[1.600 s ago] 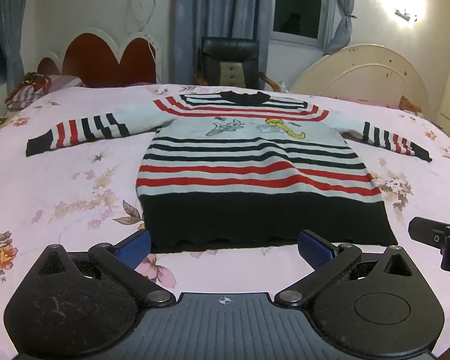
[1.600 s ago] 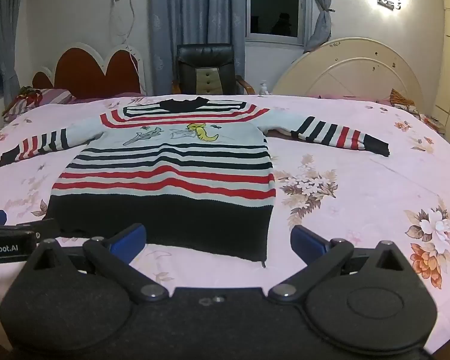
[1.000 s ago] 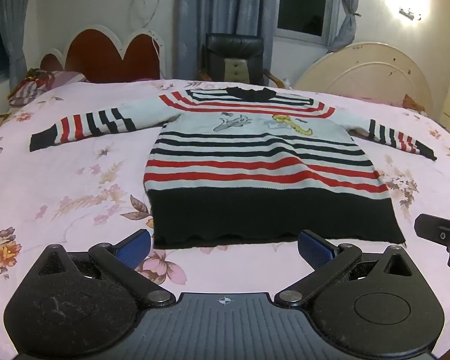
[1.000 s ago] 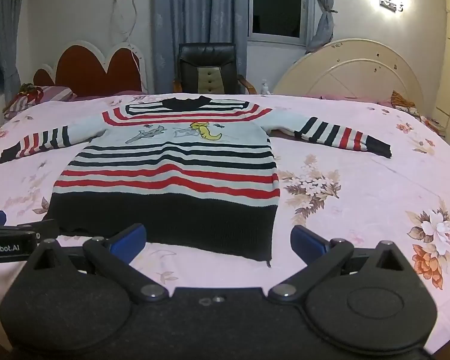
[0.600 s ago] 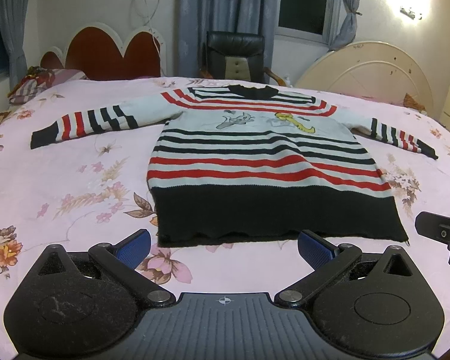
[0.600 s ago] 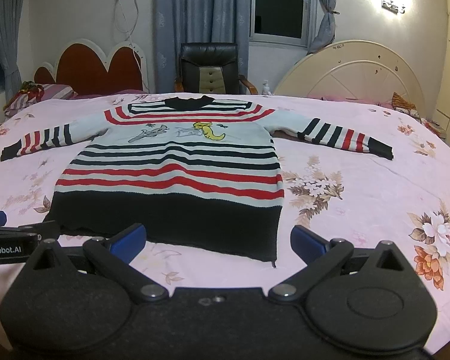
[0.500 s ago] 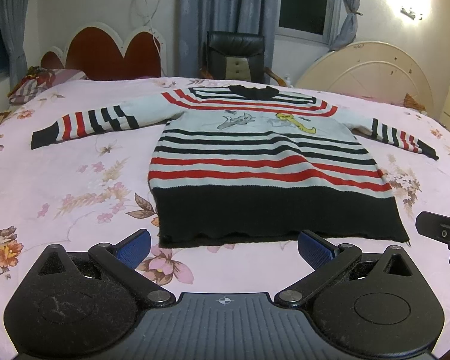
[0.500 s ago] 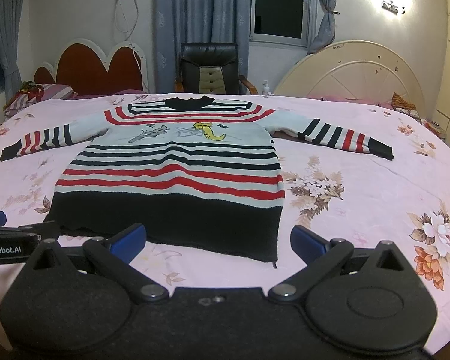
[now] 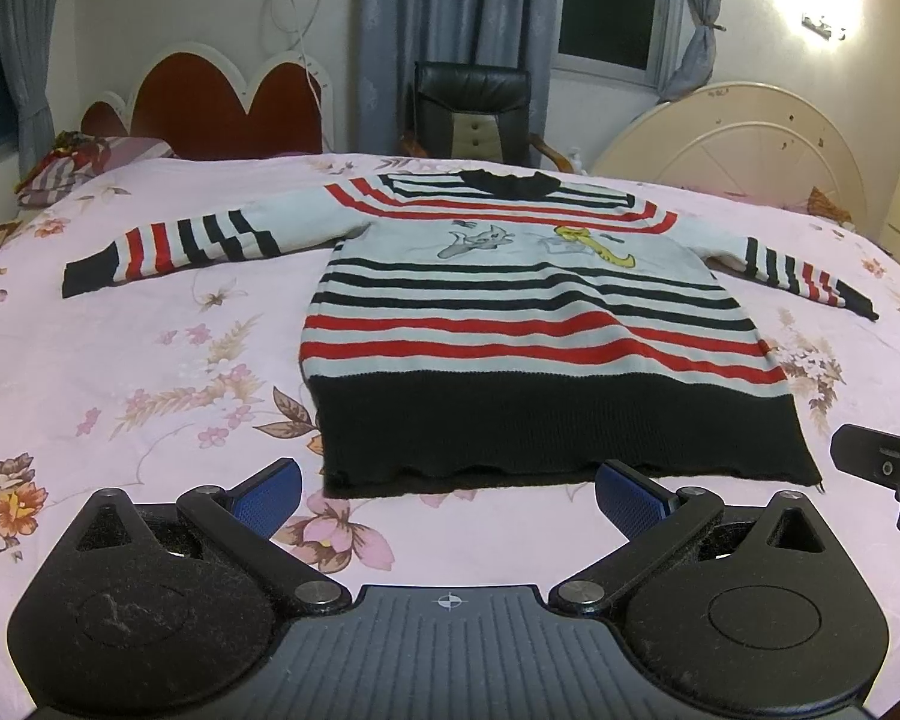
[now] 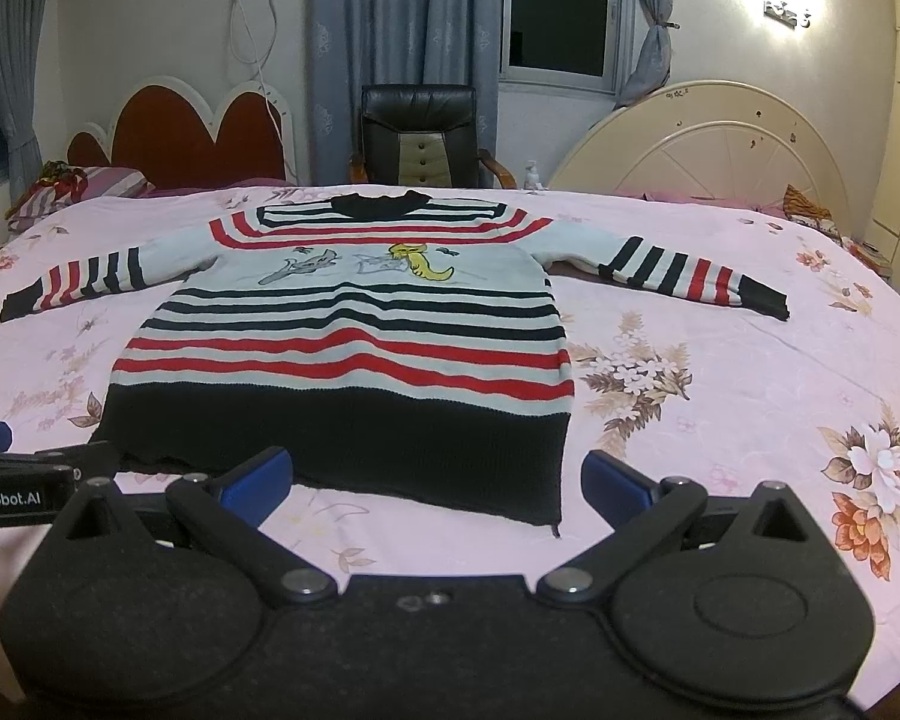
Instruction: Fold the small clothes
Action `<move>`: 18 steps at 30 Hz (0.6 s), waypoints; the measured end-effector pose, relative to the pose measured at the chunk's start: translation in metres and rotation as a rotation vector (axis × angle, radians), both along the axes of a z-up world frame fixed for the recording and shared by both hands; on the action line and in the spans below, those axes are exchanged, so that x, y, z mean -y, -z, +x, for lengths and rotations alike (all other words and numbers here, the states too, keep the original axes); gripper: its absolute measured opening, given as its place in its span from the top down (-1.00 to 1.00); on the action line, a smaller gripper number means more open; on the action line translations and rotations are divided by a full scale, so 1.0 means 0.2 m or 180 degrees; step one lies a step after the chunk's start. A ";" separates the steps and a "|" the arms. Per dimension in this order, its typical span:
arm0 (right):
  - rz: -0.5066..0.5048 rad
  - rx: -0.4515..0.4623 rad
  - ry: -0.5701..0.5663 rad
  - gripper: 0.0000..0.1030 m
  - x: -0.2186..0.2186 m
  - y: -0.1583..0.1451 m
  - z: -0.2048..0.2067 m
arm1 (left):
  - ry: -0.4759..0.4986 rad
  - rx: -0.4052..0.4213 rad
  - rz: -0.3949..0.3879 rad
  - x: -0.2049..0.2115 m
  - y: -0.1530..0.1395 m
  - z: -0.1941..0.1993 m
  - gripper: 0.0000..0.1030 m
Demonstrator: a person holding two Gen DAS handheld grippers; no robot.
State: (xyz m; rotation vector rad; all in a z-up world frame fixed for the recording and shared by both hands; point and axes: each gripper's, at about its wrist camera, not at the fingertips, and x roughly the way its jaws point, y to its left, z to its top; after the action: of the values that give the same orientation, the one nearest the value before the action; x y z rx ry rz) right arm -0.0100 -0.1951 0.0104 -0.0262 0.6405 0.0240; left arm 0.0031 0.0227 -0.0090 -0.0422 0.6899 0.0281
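Both the left gripper (image 9: 447, 495) and right gripper (image 10: 435, 480), jaws wide apart and empty, have edged closer to the black hem of the striped sweater (image 9: 528, 324) spread flat mid-bed (image 9: 120, 360), so folding hasn't begun.

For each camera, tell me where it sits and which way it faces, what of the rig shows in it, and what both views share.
Left wrist: sits on the left gripper, low over the bed's near edge, facing the sweater's hem and headboard; its open blue fingers show, the right gripper at the right edge.
Right wrist: sits on the right gripper, facing likewise; open fingers show, the left gripper at the left edge.
Shared: the flat sweater, floral bedsheet, chair.
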 end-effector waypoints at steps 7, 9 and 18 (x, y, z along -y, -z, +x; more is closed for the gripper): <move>0.0000 0.0001 0.0005 -0.98 0.00 0.00 0.00 | 0.0005 0.0000 0.0007 0.00 0.00 0.00 -1.00; 0.0001 0.0002 0.0003 -0.98 0.00 0.00 0.00 | 0.0004 -0.0001 0.0009 0.01 0.00 0.00 -1.00; 0.0011 -0.0003 -0.0007 -0.98 0.00 0.00 0.00 | 0.0002 0.0000 0.0014 0.01 0.00 0.00 -1.00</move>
State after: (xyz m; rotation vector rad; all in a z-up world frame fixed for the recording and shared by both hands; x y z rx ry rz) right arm -0.0097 -0.1954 0.0107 -0.0236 0.6414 0.0272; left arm 0.0033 0.0204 -0.0089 -0.0377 0.6899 0.0291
